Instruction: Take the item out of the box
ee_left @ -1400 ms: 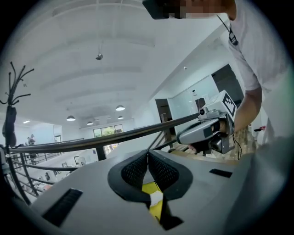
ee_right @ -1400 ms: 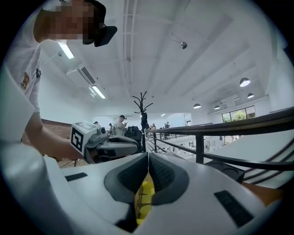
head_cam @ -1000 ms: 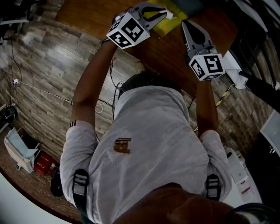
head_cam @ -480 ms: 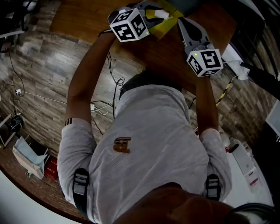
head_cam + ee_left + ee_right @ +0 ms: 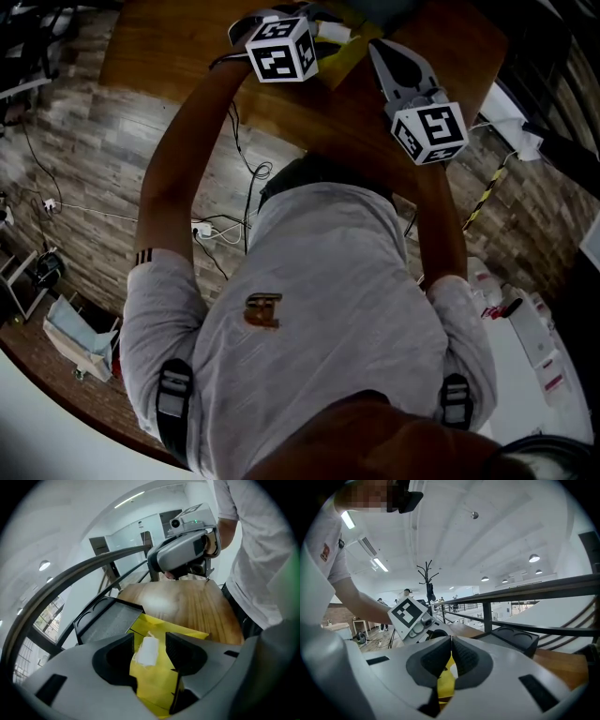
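Observation:
A small white packet (image 5: 146, 649) lies on the yellow box (image 5: 157, 686), right between the fingers of my left gripper (image 5: 149, 644). Those jaws have just been opening, and the pads stand clear of the packet on both sides. From the head view the left gripper (image 5: 323, 21) points down at the yellow box (image 5: 349, 54) at the table's far side, with the white packet (image 5: 334, 31) at its tips. My right gripper (image 5: 380, 49) hovers just right of the box, jaws pressed together. In the right gripper view its jaws (image 5: 451, 641) are shut, with yellow showing below them.
The wooden table (image 5: 187, 47) carries a black moulded tray (image 5: 105, 620) beside the box, also seen as a tray (image 5: 513, 639) near a dark railing (image 5: 534, 590). Cables lie on the plank floor (image 5: 103, 141) to the left.
The left gripper sank toward the yellow box, tilted down and opened, and the white packet it held now rests on the box. The right gripper shifted slightly left.

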Demonstrator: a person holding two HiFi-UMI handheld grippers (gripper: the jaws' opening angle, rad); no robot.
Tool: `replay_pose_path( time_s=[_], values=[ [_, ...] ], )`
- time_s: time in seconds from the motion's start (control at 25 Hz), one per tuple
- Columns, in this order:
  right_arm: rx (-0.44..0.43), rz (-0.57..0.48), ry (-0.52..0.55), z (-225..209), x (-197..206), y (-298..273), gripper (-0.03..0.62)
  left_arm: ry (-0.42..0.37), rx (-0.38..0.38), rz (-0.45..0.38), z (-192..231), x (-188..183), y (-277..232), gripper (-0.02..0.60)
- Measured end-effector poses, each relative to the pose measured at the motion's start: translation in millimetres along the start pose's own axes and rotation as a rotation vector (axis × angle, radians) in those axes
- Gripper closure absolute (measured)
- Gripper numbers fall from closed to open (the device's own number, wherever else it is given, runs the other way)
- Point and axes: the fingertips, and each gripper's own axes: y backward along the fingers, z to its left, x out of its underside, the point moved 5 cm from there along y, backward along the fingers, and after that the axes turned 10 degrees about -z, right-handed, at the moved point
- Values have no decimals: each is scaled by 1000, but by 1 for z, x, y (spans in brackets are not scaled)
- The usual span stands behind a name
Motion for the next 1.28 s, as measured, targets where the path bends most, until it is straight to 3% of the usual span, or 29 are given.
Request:
replay_pose_path(
  time_s=[0.68,1.28],
  values=[
    [26,1,-21,-50,12,-3,562,-90,224,214,18,34,-82,341],
    [42,16,-47,-73,25,8,562,-36,292,252,26,42,-106,342]
  ],
)
